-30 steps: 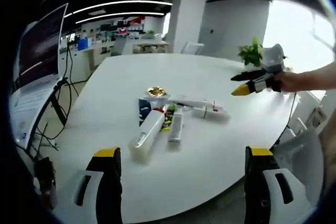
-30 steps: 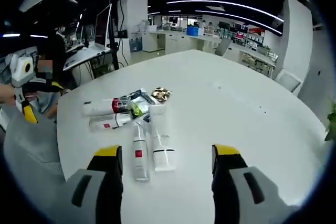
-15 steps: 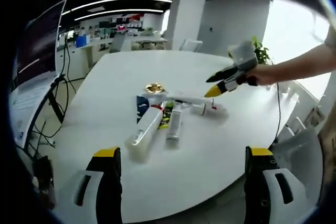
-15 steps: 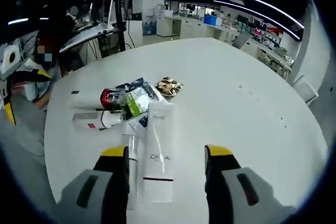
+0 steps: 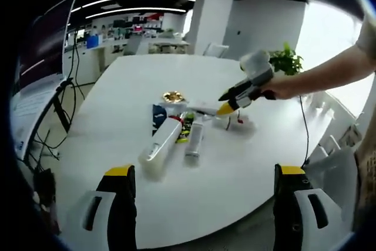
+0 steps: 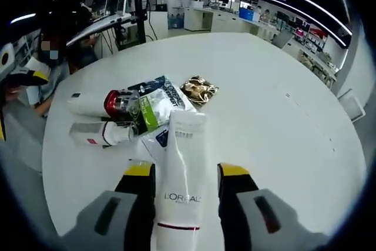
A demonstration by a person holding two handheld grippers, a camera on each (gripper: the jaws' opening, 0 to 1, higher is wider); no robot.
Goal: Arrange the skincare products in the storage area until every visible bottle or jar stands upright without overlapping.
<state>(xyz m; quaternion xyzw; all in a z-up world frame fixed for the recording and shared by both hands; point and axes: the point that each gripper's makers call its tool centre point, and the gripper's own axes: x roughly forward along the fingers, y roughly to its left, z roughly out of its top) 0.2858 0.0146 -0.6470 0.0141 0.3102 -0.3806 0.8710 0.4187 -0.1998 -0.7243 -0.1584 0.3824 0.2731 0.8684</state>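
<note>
A: Where are the grippers?
B: The right gripper (image 6: 186,173) is low over the table (image 6: 282,116), its yellow-tipped jaws spread on either side of a white tube (image 6: 181,174) that lies flat between them; whether they touch it cannot be told. The left gripper (image 5: 204,174) has its jaws spread wide near the table's edge, holding nothing.
A: And the products?
B: All lie flat in a heap toward the middle of the table. Beside the tube's far end are a green and white sachet (image 6: 154,109), a red-capped tube (image 6: 100,102), a smaller white tube (image 6: 100,133) and a gold sachet (image 6: 199,89). In the left gripper view the right gripper (image 5: 230,103) hangs over the heap's far side, a hand (image 5: 281,87) holding it
</note>
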